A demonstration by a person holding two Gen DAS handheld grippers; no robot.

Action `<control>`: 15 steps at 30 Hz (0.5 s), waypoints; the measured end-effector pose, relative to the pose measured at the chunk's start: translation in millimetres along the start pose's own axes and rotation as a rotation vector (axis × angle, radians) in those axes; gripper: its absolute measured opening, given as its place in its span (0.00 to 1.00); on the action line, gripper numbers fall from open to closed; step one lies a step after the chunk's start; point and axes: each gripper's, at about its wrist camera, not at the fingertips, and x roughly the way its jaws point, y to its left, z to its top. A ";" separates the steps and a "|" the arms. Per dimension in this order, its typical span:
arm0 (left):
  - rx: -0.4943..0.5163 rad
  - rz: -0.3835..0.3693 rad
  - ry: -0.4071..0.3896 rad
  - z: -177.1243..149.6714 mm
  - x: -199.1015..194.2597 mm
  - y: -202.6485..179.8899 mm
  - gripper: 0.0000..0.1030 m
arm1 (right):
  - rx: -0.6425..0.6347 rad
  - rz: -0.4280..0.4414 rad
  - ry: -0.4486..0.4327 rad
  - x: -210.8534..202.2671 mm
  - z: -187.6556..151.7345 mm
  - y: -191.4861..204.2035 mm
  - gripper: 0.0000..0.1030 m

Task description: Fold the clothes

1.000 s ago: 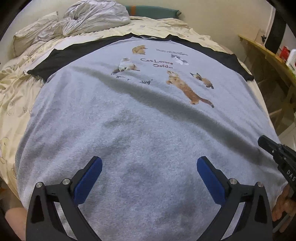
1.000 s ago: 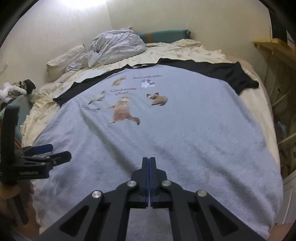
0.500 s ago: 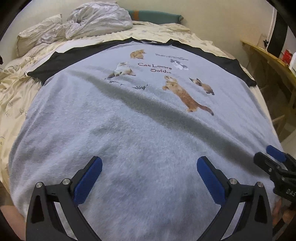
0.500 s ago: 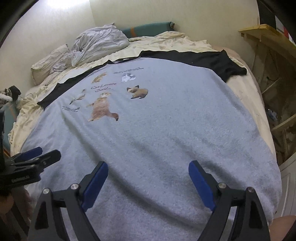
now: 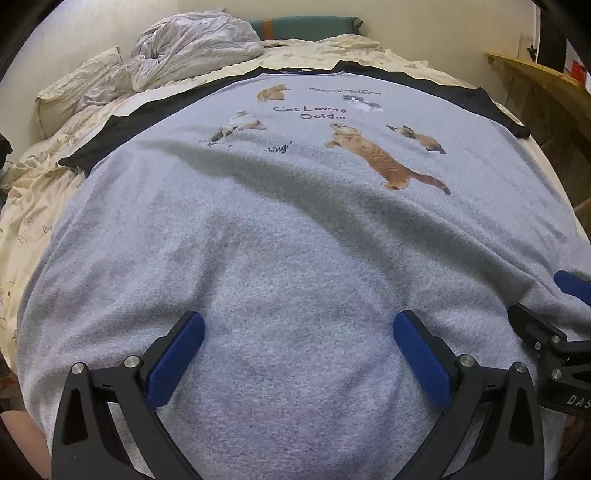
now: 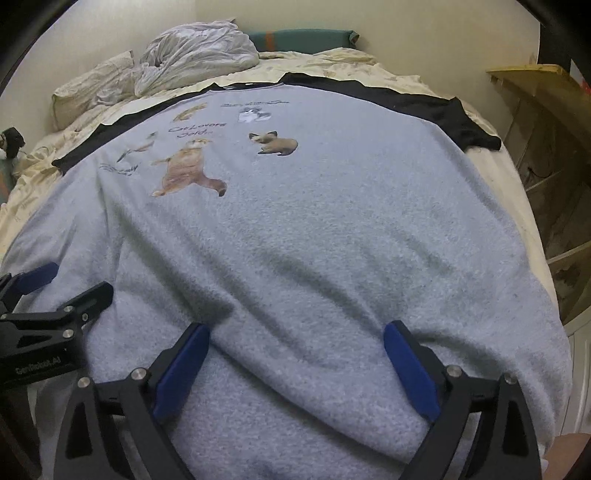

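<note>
A grey T-shirt (image 5: 295,221) with black sleeves and cat prints lies spread face up on the bed, collar far, hem toward me; the same T-shirt (image 6: 314,229) fills the right wrist view. My left gripper (image 5: 298,321) is open, hanging low over the shirt's near left part. My right gripper (image 6: 297,328) is over the near right part; its jaws are opening wide, with flat cloth below them and nothing pinched. The blue pads of each gripper show no fabric caught. The right gripper (image 5: 546,339) shows at the left view's right edge, and the left gripper (image 6: 55,295) at the right view's left edge.
A crumpled white duvet (image 5: 192,44), a pillow (image 5: 81,85) and a green cushion (image 5: 306,27) sit at the bed's head. The cream sheet (image 5: 33,192) shows on the left. A wooden shelf (image 6: 535,85) stands close along the bed's right side.
The right gripper went from shut to wide open. Both grippers sank closer to the shirt's near part, and the view tipped further down.
</note>
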 end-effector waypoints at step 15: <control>0.015 0.012 -0.001 1.8 0.9 -2.3 1.00 | -0.003 0.006 0.002 -3.2 -0.8 -0.5 0.96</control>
